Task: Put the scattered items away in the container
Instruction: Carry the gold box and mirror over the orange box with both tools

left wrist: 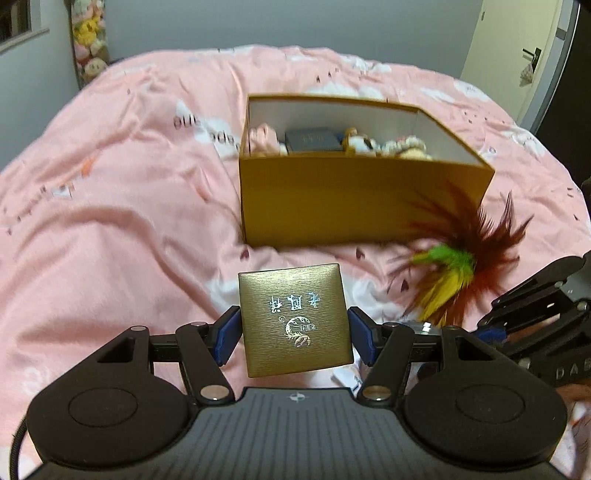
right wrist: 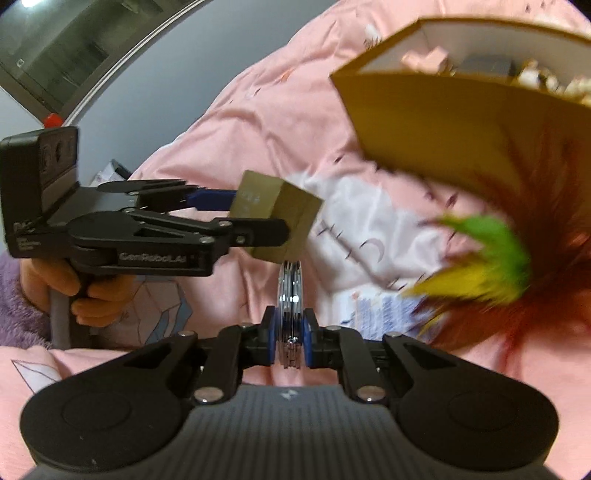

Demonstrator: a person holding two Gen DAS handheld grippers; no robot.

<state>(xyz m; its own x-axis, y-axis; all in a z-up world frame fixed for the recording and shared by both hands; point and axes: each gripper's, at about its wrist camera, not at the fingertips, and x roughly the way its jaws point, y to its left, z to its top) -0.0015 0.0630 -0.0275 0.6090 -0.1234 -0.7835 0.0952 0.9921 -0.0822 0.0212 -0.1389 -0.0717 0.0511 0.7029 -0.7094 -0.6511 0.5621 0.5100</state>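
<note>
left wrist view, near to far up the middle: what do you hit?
left gripper shut on the small gold box → bare pink bedspread → front wall of the open cardboard box → dark blue box inside it → bedspread behind → grey wall.

The open mustard-yellow cardboard container [left wrist: 354, 199] serves as landmark. Its near wall hides the lower parts of the soft toys [left wrist: 391, 144] and dark flat case [left wrist: 313, 140] inside. The red, green and yellow feather shuttlecock [right wrist: 491, 266] before its right corner is motion-blurred, its base indistinct. In the right wrist view, the picture's right edge cuts the container off.
</note>
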